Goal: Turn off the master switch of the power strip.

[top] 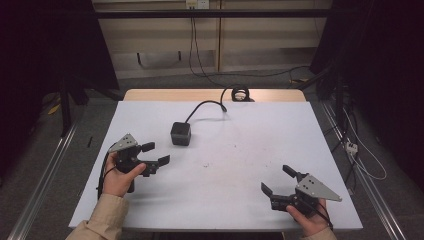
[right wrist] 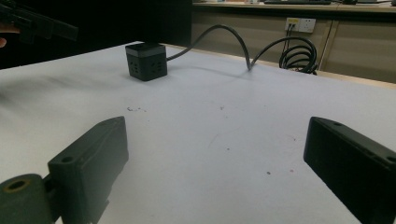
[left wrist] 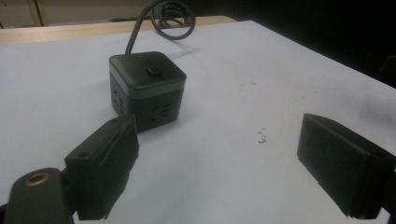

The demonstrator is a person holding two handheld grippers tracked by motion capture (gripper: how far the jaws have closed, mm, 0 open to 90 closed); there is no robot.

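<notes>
Reaching for cube (top: pixel 180 133) | sits mid-bench toward far edge, cord trailing to far edge | just ahead of my left hand-held gripper (top: pixel 155 153), jaws wide, empty | right hand-held gripper (top: pixel 277 181) near front right corner, wide open, empty, well apart | left is nearer.

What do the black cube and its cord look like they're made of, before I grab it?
Cube socket: looks like hard matte plastic, dark, with a paler band under the top, moulded slots and rounded edges. Cord: probably rubber or PVC sheathing, since it arches smoothly and coils.
</notes>
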